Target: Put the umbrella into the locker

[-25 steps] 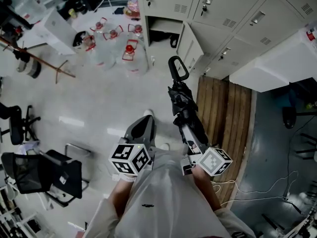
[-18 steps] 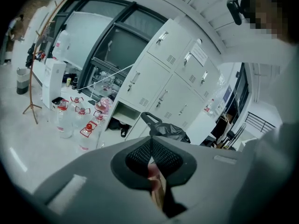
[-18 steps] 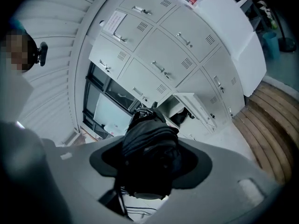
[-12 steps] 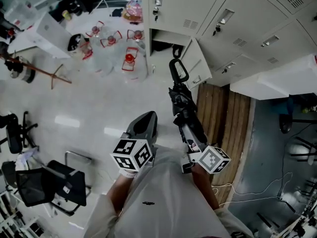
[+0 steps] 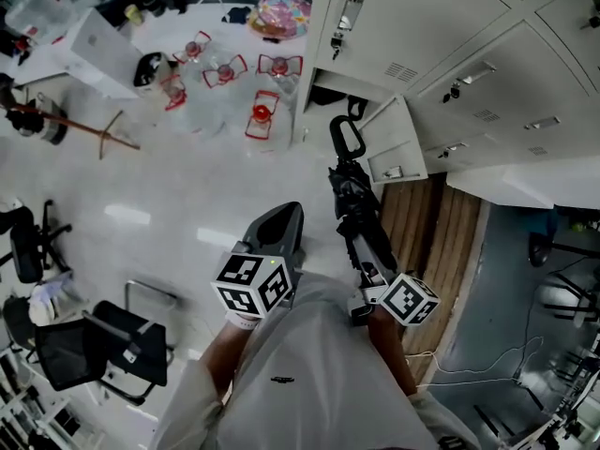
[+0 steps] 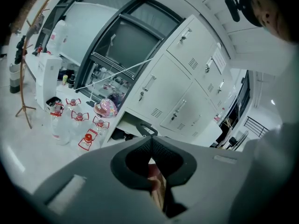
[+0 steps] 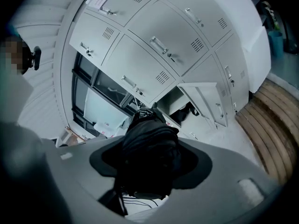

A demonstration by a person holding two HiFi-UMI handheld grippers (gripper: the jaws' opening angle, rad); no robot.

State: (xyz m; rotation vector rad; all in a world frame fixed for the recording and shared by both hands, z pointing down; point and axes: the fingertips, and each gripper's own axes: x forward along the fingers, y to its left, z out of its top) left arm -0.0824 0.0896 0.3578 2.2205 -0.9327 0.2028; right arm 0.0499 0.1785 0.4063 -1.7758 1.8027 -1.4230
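Observation:
A folded black umbrella (image 5: 354,204) sticks forward out of my right gripper (image 5: 373,268), which is shut on its lower end. Its loop handle (image 5: 345,139) points at the open bottom locker (image 5: 330,81), just short of the opening, beside the swung-out door (image 5: 398,153). In the right gripper view the umbrella (image 7: 149,146) fills the jaws of my right gripper (image 7: 152,148), with the open locker (image 7: 175,99) beyond. My left gripper (image 5: 284,216) hangs to the left of the umbrella, shut and empty; the left gripper (image 6: 150,139) view shows its tips touching.
Clear water bottles with red handles (image 5: 262,111) stand on the floor left of the locker. A wooden pallet (image 5: 441,232) lies at the right, below the lockers. Black office chairs (image 5: 103,345) are at the lower left. Something black (image 7: 188,111) lies inside the open locker.
Both grippers and the umbrella have moved forward toward the lockers. The open compartment and its door now sit closer to the umbrella handle. Neither grip has changed.

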